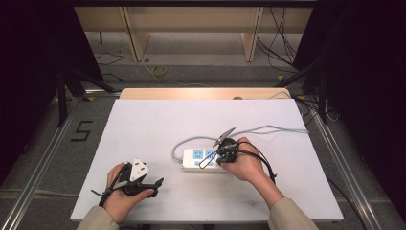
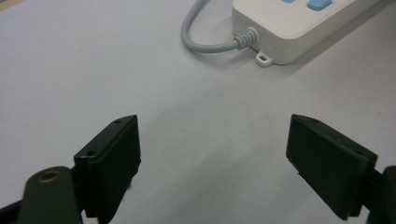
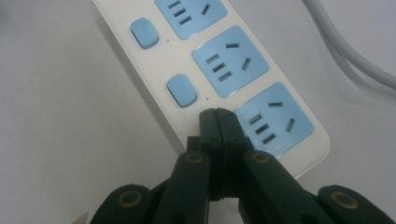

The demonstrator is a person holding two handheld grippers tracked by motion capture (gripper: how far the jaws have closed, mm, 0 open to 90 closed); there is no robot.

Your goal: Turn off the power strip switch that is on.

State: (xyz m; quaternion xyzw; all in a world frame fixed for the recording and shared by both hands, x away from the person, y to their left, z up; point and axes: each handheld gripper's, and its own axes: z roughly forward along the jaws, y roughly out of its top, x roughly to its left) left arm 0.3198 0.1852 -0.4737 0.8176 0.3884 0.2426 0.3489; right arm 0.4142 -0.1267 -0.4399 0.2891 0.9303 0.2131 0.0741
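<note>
Black fingers of the right gripper (image 3: 217, 114) rise closest to the lens in the right gripper view, pressed flat together with nothing between them; their tips sit over the power strip (image 3: 219, 79), on the white margin where a third switch would line up with the two blue switches (image 3: 181, 88) beyond, just beside the nearest blue socket (image 3: 273, 119); whether the tips touch the plastic I cannot tell. From the high view the strip (image 1: 201, 160) lies flat on the white table (image 1: 143, 129), a little right of centre and nearer the person's side, its long axis running left to right; the right gripper (image 1: 221, 154) is over its right end, with the right hand (image 1: 246, 160) wrapped round the gripper from behind. A grey cord (image 1: 268, 128) leaves the strip's left end, loops back and runs off toward the table's right edge; the left gripper view shows that cord (image 2: 205, 44) curling out of the strip's (image 2: 289, 28) end beside a small mounting tab. Well apart from the strip, near the front left of the table, the left gripper (image 1: 155, 184) rests in the left hand (image 1: 119, 191); its fingers (image 2: 116, 158) stand wide open over bare table (image 2: 210, 140), holding nothing. Beyond the table lie a grey floor (image 1: 201, 72) with loose cables and a wooden frame (image 1: 191, 19).
</note>
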